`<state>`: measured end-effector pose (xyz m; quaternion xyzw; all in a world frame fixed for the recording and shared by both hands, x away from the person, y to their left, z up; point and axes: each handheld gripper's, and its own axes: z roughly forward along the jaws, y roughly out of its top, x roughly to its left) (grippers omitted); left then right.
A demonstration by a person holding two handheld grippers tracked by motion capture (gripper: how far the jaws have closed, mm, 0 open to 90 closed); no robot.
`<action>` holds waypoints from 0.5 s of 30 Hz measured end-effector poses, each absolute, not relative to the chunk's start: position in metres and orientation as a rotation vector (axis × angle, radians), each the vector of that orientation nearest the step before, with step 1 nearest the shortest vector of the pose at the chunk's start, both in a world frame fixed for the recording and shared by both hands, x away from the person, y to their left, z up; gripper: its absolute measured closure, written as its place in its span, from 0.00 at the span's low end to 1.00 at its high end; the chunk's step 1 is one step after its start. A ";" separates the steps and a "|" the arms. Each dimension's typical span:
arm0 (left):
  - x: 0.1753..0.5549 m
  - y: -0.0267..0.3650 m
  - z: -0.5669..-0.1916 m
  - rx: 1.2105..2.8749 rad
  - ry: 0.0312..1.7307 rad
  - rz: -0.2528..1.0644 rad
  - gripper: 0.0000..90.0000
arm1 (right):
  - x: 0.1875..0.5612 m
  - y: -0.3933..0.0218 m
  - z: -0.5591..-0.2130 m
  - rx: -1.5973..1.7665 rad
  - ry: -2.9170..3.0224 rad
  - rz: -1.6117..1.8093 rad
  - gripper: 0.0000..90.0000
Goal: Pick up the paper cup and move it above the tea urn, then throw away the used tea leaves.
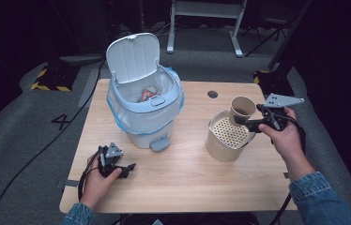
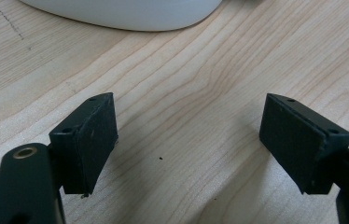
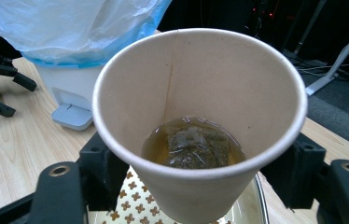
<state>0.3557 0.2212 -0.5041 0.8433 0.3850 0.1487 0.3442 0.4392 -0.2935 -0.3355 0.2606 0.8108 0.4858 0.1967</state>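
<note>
Right gripper (image 1: 247, 121) clamped on paper cup (image 1: 242, 109) with tea bag (image 3: 192, 147), above strainer tin (image 1: 226, 136); left gripper (image 2: 189, 140) wide, empty.

The high view is lit from above onto the wooden table (image 1: 183, 178), which stands bright while the floor and room behind fall into near darkness. Shadows under the bin (image 1: 143, 101) and the metal container (image 1: 225, 138) are soft and short. That picture is slightly grainy and soft. In the left gripper view the wood grain is sharp and evenly lit, with faint shadows below the jaws. In the right gripper view the paper cup (image 3: 200, 116) is sharp at its rim, and the background is dim and blurred.
</note>
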 end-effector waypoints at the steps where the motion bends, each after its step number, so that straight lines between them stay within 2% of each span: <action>1: 0.356 0.221 -0.504 2.191 1.000 0.387 0.22 | 0.439 -0.294 -0.335 0.728 2.269 1.362 0.34; 15: 0.356 0.221 -0.504 2.191 1.000 0.387 0.22 | 0.432 -0.295 -0.330 0.586 2.250 1.160 0.36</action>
